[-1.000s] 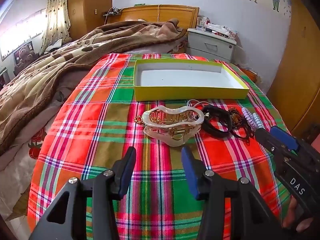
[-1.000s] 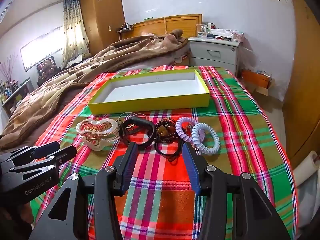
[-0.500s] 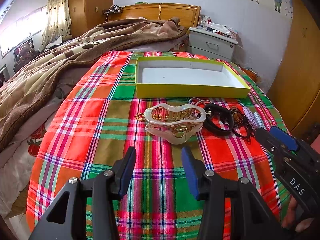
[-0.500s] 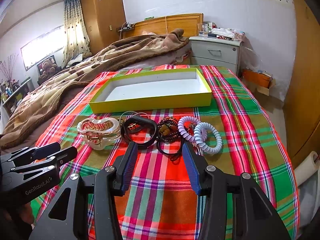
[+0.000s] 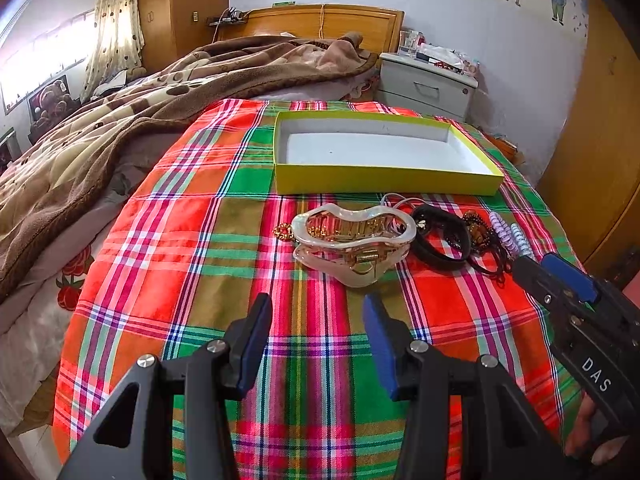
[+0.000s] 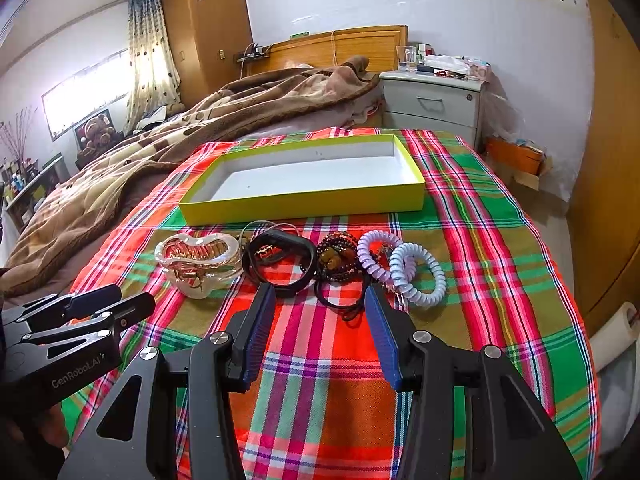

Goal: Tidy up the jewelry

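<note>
An empty yellow box (image 5: 384,182) (image 6: 304,202) with a white inside lies on the plaid cloth. In front of it runs a row of jewelry: a cream hair claw (image 5: 354,240) (image 6: 200,260), a black band (image 5: 442,238) (image 6: 280,264), brown beads (image 6: 338,256), a lilac coil tie (image 6: 376,250) and a pale blue coil tie (image 6: 418,276). My left gripper (image 5: 316,316) is open and empty, just short of the claw. My right gripper (image 6: 320,306) is open and empty, just short of the black band and beads.
The plaid cloth (image 5: 192,240) covers a raised surface beside a bed with a brown blanket (image 5: 100,132). A grey nightstand (image 6: 432,104) stands behind. The cloth drops off at the right edge (image 6: 568,280).
Both grippers have edged slightly forward toward the jewelry row. Both stay open; nothing has been taken hold of.
</note>
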### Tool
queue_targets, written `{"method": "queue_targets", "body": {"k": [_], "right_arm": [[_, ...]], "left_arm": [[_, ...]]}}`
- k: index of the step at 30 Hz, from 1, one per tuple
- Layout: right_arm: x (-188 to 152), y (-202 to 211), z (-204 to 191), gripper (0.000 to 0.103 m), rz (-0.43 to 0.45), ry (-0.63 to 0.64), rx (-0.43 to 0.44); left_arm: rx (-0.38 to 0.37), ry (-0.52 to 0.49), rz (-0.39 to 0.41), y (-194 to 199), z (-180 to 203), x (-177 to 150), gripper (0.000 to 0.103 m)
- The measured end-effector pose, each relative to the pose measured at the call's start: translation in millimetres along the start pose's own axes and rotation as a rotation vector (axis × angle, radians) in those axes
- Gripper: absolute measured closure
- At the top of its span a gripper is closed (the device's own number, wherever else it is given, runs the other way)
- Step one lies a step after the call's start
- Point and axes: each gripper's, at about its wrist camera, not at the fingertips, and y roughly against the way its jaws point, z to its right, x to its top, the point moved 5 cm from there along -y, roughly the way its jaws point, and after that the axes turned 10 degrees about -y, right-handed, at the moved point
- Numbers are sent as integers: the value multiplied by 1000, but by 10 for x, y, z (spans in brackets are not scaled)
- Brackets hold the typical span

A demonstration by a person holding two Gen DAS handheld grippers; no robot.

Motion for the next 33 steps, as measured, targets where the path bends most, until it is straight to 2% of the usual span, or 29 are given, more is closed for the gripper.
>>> {"method": "queue_targets", "body": {"k": [33], "right_arm": [[28,-27,8,55,-4,-1,-1]], "left_arm": [[-11,-1,-7,-41,-27,53,54]]}}
